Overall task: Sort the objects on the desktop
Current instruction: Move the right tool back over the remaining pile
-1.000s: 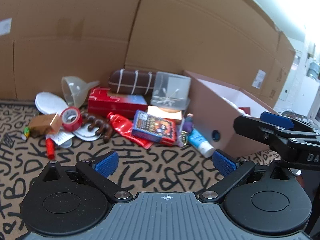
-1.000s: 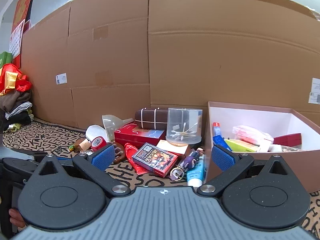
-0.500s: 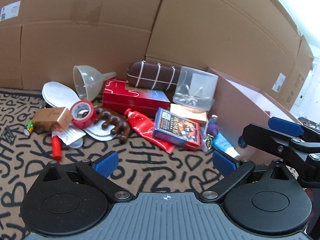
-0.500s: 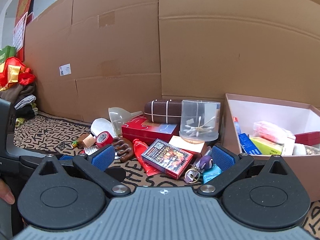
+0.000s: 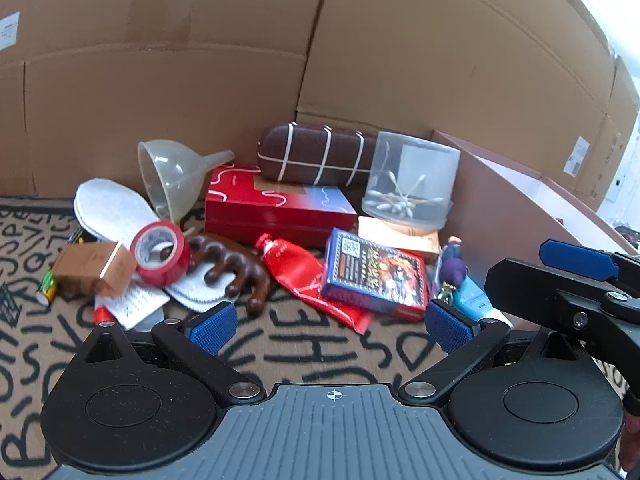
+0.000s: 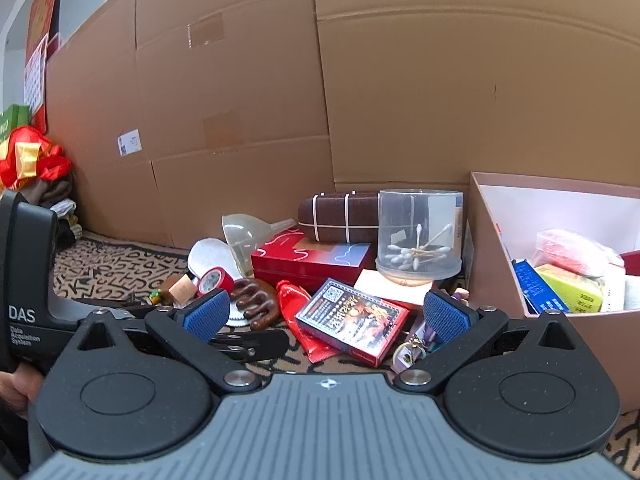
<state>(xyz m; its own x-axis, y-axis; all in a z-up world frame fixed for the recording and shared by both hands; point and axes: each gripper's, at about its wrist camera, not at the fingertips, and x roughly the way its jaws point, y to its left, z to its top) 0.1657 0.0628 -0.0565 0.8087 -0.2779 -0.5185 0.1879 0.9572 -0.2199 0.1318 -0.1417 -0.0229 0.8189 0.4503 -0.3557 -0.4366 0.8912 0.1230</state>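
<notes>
A heap of desktop objects lies on a patterned mat: a card pack [image 5: 374, 274] [image 6: 352, 320], a red tube [image 5: 308, 280], a red box [image 5: 276, 206] [image 6: 314, 258], a brown case [image 5: 316, 156], a clear tub of cotton swabs [image 5: 412, 180] [image 6: 420, 234], a red tape roll [image 5: 160, 252], a brown wooden massager [image 5: 236, 270] and a funnel [image 5: 172, 178]. My left gripper [image 5: 330, 326] is open, just short of the heap. My right gripper [image 6: 326, 314] is open too, with the card pack seen between its fingers. The right gripper [image 5: 580, 280] also shows in the left wrist view.
A pink-brown box [image 6: 496, 248] on the right holds several packets. Cardboard sheets [image 5: 200, 72] wall off the back. A small cardboard box [image 5: 94, 268], a battery [image 5: 46, 288] and white insoles [image 5: 110, 210] lie at the heap's left. Folded clothes [image 6: 36, 168] sit far left.
Both grippers have moved forward toward the heap, which now looks larger. The left view has swung rightward. Neither has taken hold of anything.
</notes>
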